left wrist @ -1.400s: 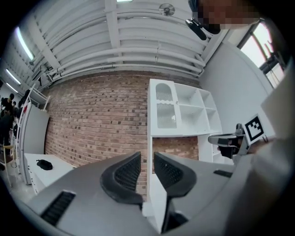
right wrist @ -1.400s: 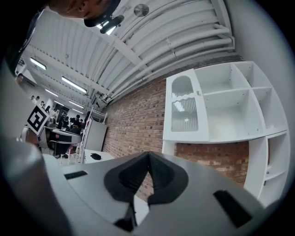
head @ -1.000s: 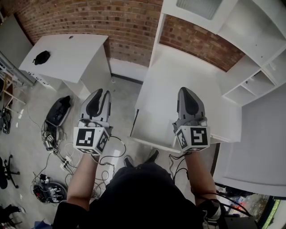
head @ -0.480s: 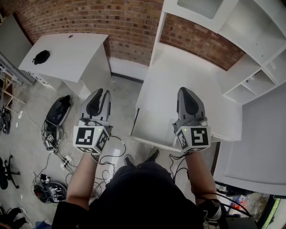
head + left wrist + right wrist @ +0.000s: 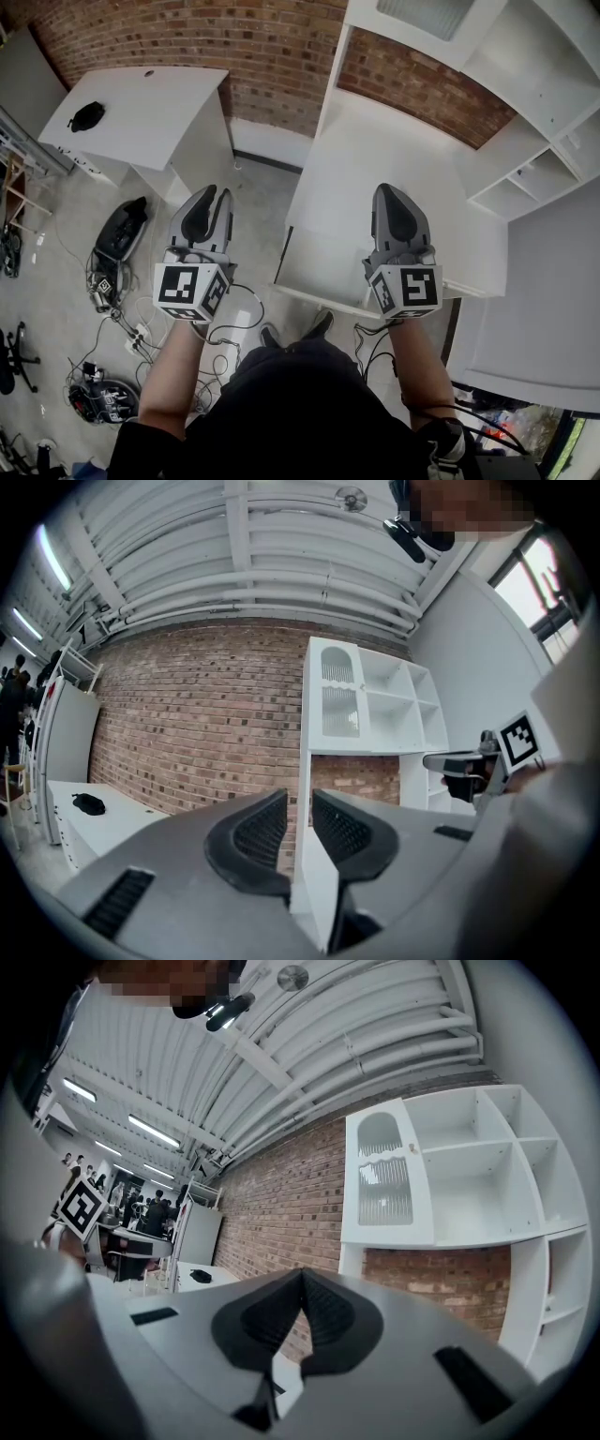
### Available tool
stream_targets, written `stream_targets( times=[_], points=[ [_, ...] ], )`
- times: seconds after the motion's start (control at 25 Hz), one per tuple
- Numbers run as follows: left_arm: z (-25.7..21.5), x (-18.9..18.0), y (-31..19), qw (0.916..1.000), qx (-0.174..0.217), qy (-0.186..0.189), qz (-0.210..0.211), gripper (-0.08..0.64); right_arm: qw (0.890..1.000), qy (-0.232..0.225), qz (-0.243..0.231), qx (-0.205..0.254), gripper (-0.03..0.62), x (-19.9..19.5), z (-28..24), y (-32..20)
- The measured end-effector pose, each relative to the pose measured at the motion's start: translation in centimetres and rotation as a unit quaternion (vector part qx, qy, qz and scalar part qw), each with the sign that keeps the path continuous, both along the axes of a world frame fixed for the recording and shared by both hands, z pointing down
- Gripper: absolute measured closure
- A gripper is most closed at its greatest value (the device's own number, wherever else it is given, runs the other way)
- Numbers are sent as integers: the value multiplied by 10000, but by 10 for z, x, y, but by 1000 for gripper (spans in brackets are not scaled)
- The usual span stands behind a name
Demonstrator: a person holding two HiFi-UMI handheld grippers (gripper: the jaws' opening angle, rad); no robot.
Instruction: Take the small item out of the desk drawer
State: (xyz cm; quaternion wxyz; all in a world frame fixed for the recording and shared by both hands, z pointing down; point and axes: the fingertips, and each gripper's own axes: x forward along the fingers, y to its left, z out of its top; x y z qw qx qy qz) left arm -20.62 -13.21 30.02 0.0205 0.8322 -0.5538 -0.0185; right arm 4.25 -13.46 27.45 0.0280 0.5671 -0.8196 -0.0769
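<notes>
The white desk [image 5: 375, 159] stands against the brick wall, its top bare. No drawer front and no small item show in any view. My right gripper [image 5: 389, 188] hovers over the desk's front part, shut with nothing between its pads [image 5: 302, 1276]. My left gripper [image 5: 220, 194] hangs over the floor just left of the desk, level with the right one. Its jaws stand a narrow gap apart and hold nothing [image 5: 299, 800]. Both point toward the brick wall, and the desk's left side panel [image 5: 314, 892] shows past the left jaws.
A white shelf unit [image 5: 525, 84] sits on the desk's back and right. A second white table [image 5: 141, 112] with a small black object [image 5: 86, 118] stands at the left. Cables, a power strip and a black bag [image 5: 122, 234] lie on the floor. The person's legs fill the bottom.
</notes>
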Motion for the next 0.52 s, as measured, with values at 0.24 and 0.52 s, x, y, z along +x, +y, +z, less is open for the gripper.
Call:
stream_targets(
  times=[0.24,0.52],
  points=[
    [2,-3,1,10000,-14,12,-32,477,10000,13,-41,-30,594,-4,3,0],
    [3,-7,4,10000,-18,24,-58,477,10000,19,-65,-33,594,-7,3,2]
  ],
)
